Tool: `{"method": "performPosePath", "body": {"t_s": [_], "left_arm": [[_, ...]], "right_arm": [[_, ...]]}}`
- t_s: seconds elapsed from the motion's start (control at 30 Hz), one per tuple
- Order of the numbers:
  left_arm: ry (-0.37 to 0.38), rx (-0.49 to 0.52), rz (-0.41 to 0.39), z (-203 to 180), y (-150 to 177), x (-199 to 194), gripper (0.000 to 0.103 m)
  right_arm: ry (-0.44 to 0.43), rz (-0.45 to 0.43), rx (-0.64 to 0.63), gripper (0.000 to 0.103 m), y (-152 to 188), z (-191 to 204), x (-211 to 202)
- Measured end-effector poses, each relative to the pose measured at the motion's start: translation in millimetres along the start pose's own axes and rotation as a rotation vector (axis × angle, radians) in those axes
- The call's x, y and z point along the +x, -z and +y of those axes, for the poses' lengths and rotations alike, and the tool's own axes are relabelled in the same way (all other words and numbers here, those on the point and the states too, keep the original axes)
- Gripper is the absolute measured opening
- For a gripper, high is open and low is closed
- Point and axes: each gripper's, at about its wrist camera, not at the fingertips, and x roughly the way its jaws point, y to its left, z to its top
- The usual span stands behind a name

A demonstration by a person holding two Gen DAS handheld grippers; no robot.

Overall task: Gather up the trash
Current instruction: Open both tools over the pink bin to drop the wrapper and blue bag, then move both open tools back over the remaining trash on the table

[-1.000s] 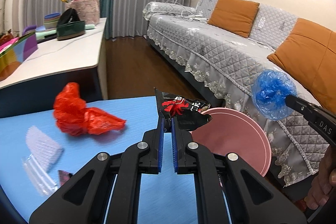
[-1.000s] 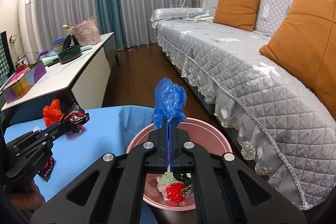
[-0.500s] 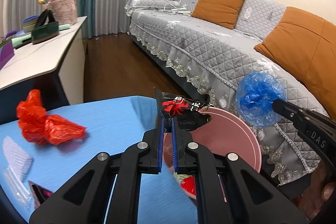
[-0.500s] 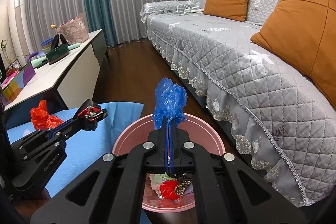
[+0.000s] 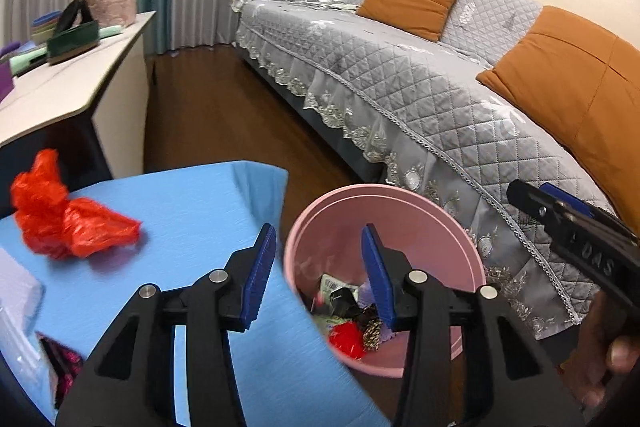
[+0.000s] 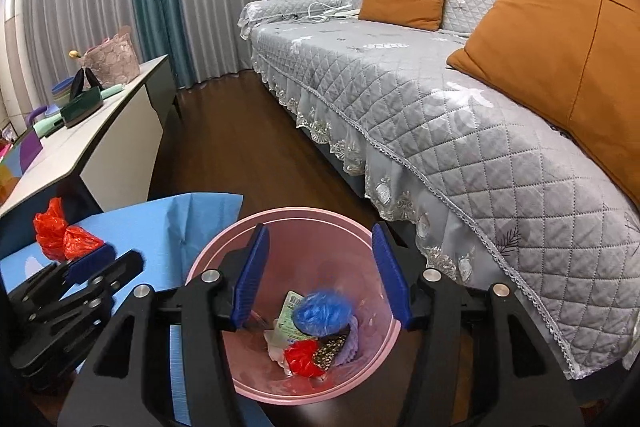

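Note:
A pink bin [image 5: 400, 203] [image 6: 256, 227] stands on the floor between the blue-covered table [image 5: 188, 211] and the sofa. It holds several scraps, among them a blue plastic wad [image 6: 324, 313] and a black wrapper [image 5: 344, 301]. My left gripper [image 5: 318, 253] is open and empty over the bin's left rim. My right gripper [image 6: 316, 259] is open and empty above the bin. A crumpled red plastic bag [image 5: 64, 223] [image 6: 60, 233] lies on the table, left of both grippers.
A grey quilted sofa [image 5: 420, 99] with orange cushions runs along the right. A white side table [image 5: 68, 83] with bags stands at the left. More scraps lie at the table's left edge: white foam [image 5: 16, 291] and a dark wrapper [image 5: 60, 367].
Both grippers have opened. The black wrapper has left my left gripper and the blue wad has left my right gripper; both now lie in the pink bin.

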Motion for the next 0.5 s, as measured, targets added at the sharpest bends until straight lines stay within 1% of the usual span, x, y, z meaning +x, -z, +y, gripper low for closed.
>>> {"method": "performPosePath", "body": {"t_s": [0.13,0.2,0.37,0.43,0.5], "left_arm": [[-0.034,-0.013,-0.022,16.7,3.5,-25.2,0.044],[-0.05,-0.022,-0.033,25.8,5.6,-38.8,0.044],[-0.104,-0.045,-0.066,53.6,13.8,-79.6,0.044],[-0.126,-0.057,-0.076,66.3,18.1,-95.9,0.044],[-0.16,-0.057,-0.08,79.2,23.4,-110.4,0.047]], "right_arm": [[-0.02,-0.018,0.011,0.054,-0.7,3.5,-6.2],[-0.046,-0.032,0.007,0.054,-0.9,8.6,-10.6],[-0.123,-0.055,-0.003,0.053,2.2,28.4,-23.5],[-0.153,-0.056,-0.001,0.051,4.8,36.3,-27.2],[-0.195,-0.06,0.006,0.048,9.8,47.1,-31.8]]}}
